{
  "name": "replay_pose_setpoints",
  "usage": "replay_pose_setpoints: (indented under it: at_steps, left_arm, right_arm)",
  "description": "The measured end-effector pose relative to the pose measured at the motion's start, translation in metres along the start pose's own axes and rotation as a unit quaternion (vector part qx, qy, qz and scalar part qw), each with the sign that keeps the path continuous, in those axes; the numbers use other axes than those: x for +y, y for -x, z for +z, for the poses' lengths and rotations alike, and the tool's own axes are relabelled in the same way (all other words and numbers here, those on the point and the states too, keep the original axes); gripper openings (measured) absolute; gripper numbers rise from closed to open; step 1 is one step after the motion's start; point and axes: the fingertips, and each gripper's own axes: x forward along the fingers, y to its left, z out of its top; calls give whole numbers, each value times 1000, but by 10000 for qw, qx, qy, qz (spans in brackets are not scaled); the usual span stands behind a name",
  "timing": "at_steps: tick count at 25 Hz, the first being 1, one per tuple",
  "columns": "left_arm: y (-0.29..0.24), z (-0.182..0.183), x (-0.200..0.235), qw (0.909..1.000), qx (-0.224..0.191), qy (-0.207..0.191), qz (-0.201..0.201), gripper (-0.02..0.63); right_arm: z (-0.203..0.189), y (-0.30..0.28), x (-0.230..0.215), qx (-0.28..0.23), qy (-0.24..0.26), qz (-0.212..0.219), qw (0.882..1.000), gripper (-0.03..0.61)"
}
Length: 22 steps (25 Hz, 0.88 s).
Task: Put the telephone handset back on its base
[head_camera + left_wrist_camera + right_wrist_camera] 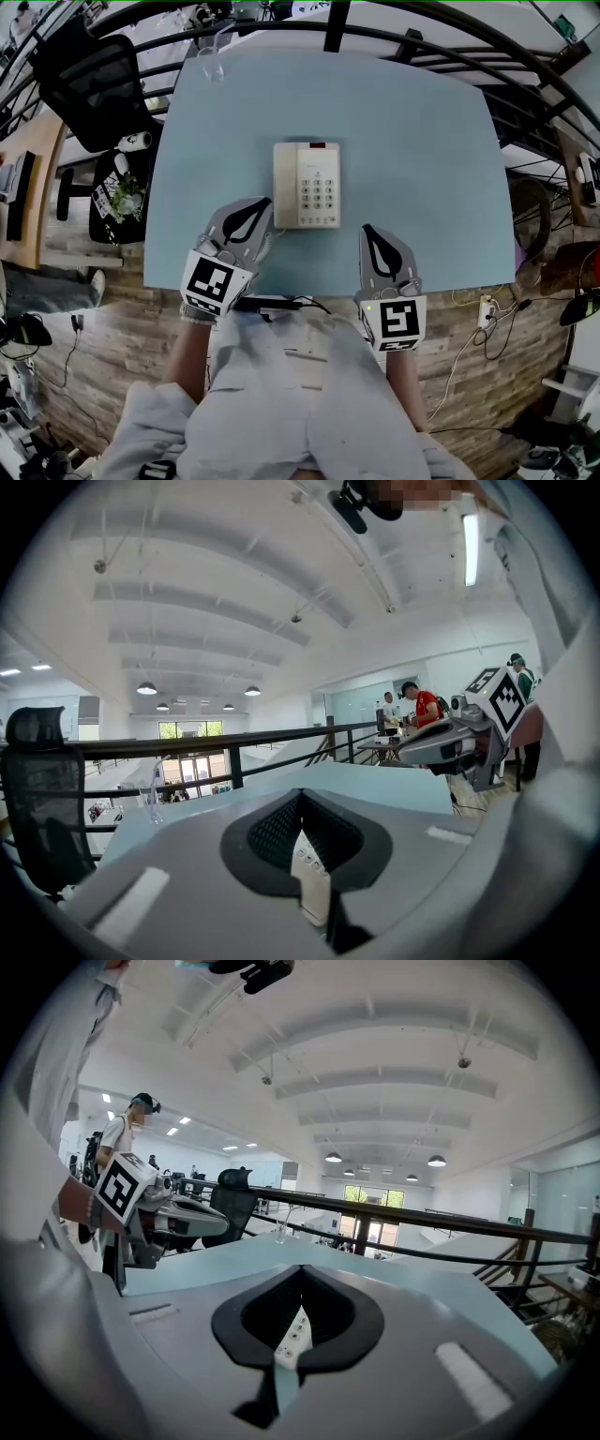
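A pale blue bench point(422, 187) is filling the head view, smooth and matte, with a wood-plank floor point(122, 319) showing below its near edge and a black railing point(335, 23) curving round the far side. The telephone point(307, 185), a cream plastic slab with rounded corners, is sitting mid-bench. The handset point(285, 185) is lying along the base's left flank, long axis running straight away from the person. It's looking seated in its cradle, though I can't tell whether it's fully down. The left tongs point(263, 202) are hovering just beside the phone's near-left corner, pressed together on nothing and angling toward the handset's near end, so that's the nearer hand for any nudge. The right tongs point(367, 230) are hanging a touch further off, right of the base, likewise pressed together and empty. A clear glass point(211, 61) is standing well apart at the far-left corner. Going to the left gripper view, grey shells are meeting over ribbed black pads. The left tongs point(302, 794) are closed, the cream buttoned telephone point(312, 879) is peeking through low and ahead, and the right tongs point(401, 755) are showing off to the right. Over to the right gripper view, the right tongs point(302, 1267) are showing closed and bare. A sliver of the telephone point(292, 1337) is showing beneath, and the left tongs point(225, 1219) are poking in from the left.
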Motion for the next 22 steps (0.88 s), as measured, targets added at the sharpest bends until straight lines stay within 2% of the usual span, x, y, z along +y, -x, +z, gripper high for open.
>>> replay_pose_setpoints:
  at_steps: [9, 13, 22]
  left_arm:
    - [-1, 2, -2, 10000, -46, 25, 6, 3]
    - [-2, -5, -5, 9999, 82, 119, -50, 3]
    - [-7, -5, -9, 9995, 44, 268, -135, 3]
  right_arm:
    - [-5, 1, 0, 125, -53, 15, 9999, 6]
    - [-5, 0, 0, 66, -49, 23, 10000, 6]
    - [-8, 0, -3, 60, -48, -13, 10000, 6]
